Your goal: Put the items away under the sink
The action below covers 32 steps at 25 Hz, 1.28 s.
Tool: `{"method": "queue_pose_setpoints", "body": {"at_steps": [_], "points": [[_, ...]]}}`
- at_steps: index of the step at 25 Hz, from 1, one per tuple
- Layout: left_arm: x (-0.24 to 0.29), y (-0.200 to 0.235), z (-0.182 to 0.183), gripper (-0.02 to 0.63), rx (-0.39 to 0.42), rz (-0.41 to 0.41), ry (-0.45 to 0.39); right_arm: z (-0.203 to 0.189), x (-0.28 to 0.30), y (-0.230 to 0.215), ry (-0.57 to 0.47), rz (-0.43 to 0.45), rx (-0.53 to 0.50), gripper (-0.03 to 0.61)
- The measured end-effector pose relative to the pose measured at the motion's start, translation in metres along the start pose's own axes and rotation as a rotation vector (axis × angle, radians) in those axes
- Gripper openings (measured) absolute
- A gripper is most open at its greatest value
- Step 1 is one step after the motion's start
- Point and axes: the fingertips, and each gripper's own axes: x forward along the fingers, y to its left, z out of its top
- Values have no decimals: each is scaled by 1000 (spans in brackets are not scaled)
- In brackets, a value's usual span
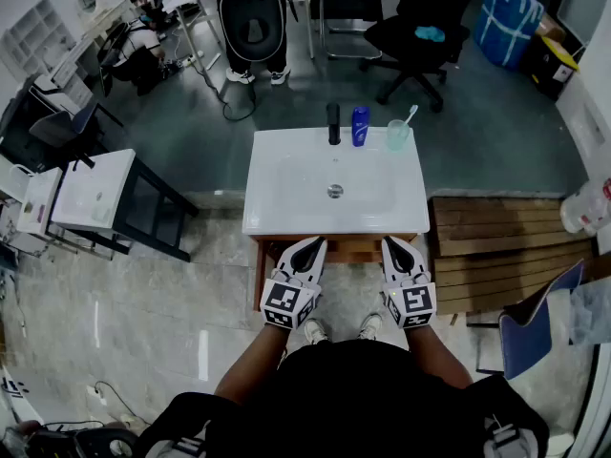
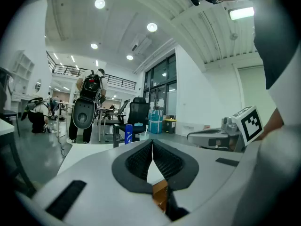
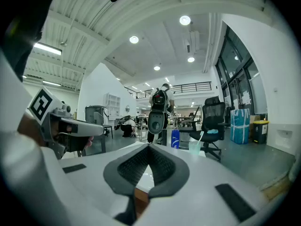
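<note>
Two grippers, neither one doing much. The left gripper (image 1: 310, 244) and right gripper (image 1: 393, 244) are side by side at the near edge of the white sink (image 1: 286, 219). They point roughly level across it, right above the wooden cabinet (image 1: 348, 249) that carries the basin. Each gripper's own camera shows its jaws pressed together tip to tip with nothing between them, so neither is holding anything.

The stuff to put away is lined up along the far rim of the sink, well apart from the grippers. A blue bottle (image 1: 360, 126) stands upright just beside the black faucet (image 1: 333, 122). To the right of the bottle is a clear cup (image 1: 397, 135) with a toothbrush (image 1: 411, 114) leaning out of it. The drain (image 1: 335, 191) sits in the middle of the basin.

Around it there's a slatted wooden platform (image 1: 496, 256) on the floor to the right and a second white sink unit (image 1: 95, 191) on a dark frame off to the left. A black office chair (image 1: 420, 36) is on the floor beyond the sink. Can't tell from up here whether the cabinet front is open or closed.
</note>
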Motion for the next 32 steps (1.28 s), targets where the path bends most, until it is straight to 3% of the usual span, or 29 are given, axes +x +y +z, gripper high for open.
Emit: {"method": "queue_pose_setpoints", "body": {"at_steps": [11, 18, 32], "points": [[-4, -1, -3, 21, 1, -8, -2, -3, -2, 7, 1, -5, 4, 17], [-15, 9, -8, 21, -4, -37, 5, -7, 2, 13, 16, -74, 8, 18], [-17, 32, -8, 21, -33, -70, -37, -2, -2, 9, 34, -140, -144, 18]]}}
